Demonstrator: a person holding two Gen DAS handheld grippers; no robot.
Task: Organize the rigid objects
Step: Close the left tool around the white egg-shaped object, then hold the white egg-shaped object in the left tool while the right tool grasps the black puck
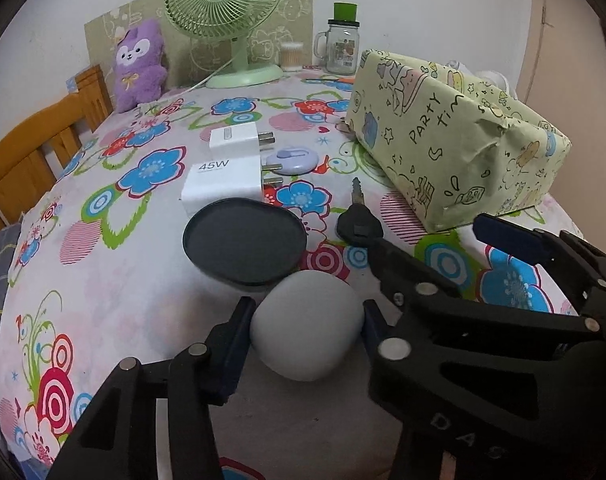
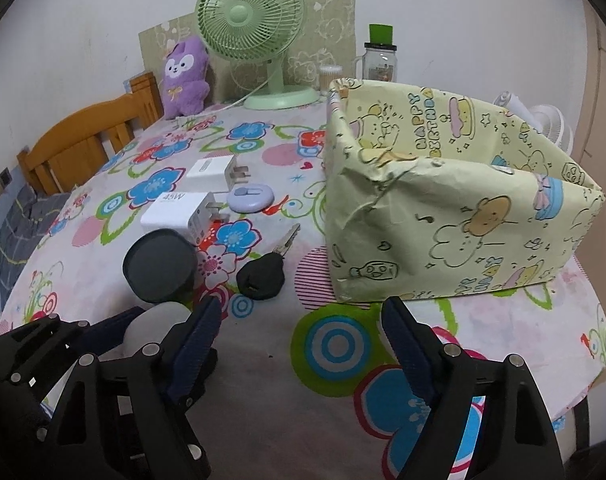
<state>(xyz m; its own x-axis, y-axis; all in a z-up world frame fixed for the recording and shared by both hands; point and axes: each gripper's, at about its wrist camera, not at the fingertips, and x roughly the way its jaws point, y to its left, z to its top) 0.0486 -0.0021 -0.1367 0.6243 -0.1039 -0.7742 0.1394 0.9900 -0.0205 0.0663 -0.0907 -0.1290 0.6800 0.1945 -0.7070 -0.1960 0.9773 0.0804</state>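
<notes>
The left gripper has its blue pads against both sides of a pale grey egg-shaped object at the near edge of the flower-print tablecloth, its long axis running roughly fingertip to fingertip, touching the round dark grey lid. The right gripper stands wide apart over bare cloth, gripping nothing. Beyond lie two white plug chargers, prongs pointing right, one lilac disc, one black-headed key with blade pointing away, and one paper-wrapped open box.
</notes>
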